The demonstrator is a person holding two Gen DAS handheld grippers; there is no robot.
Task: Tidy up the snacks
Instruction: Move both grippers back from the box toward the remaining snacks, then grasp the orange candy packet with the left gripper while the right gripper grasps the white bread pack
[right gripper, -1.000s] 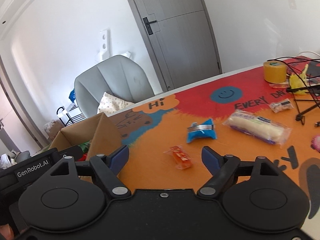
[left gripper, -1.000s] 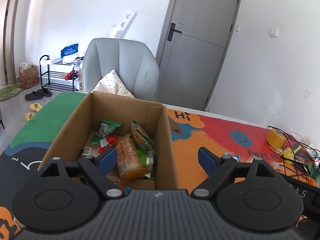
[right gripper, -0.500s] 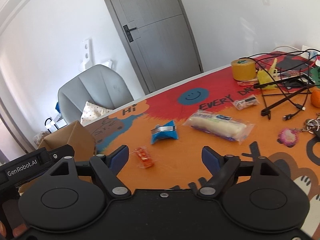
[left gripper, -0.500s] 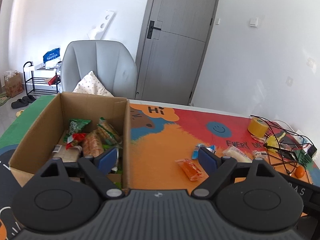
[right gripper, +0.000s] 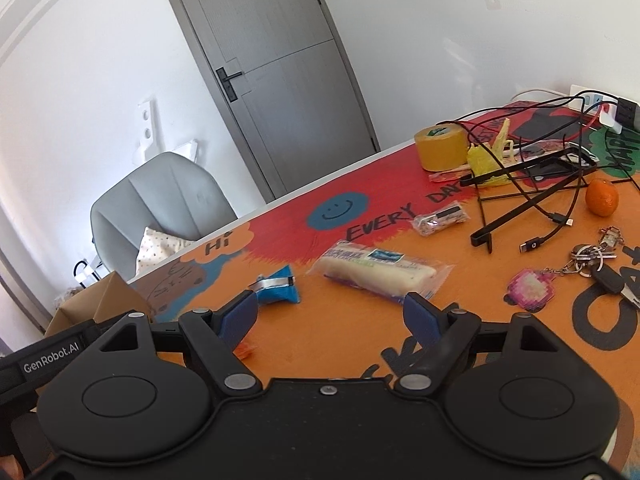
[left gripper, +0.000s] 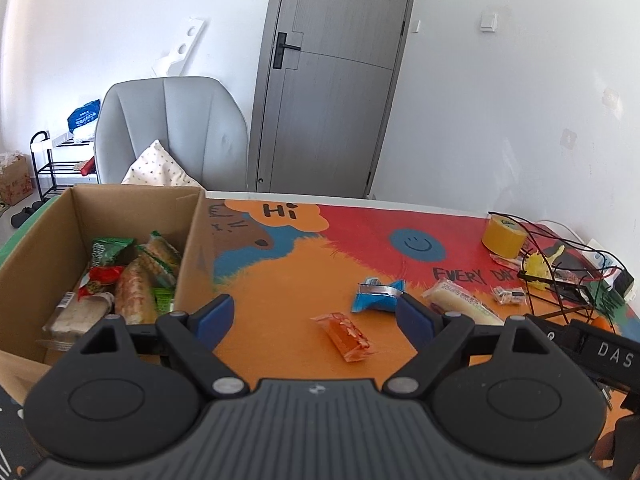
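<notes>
Grippers come first: the left gripper (left gripper: 316, 316) and the right gripper (right gripper: 330, 314) both hang above the mat with jaws spread wide, holding nothing. Just beyond lie 4 loose snacks: an orange packet (left gripper: 347, 336), a blue packet (right gripper: 276, 284), a long white bar (right gripper: 380, 274) and a small clear-wrapped piece (right gripper: 440, 219). Several packets already sit in the cardboard box (left gripper: 52, 232) at left, so the job looks past halfway. Farther right are keys (right gripper: 592, 260), cables, an orange (right gripper: 601, 197) and yellow tape (right gripper: 440, 148). Behind the colourful mat (left gripper: 280, 280): a grey chair (left gripper: 176, 128), a grey door (left gripper: 332, 80) and white walls.
</notes>
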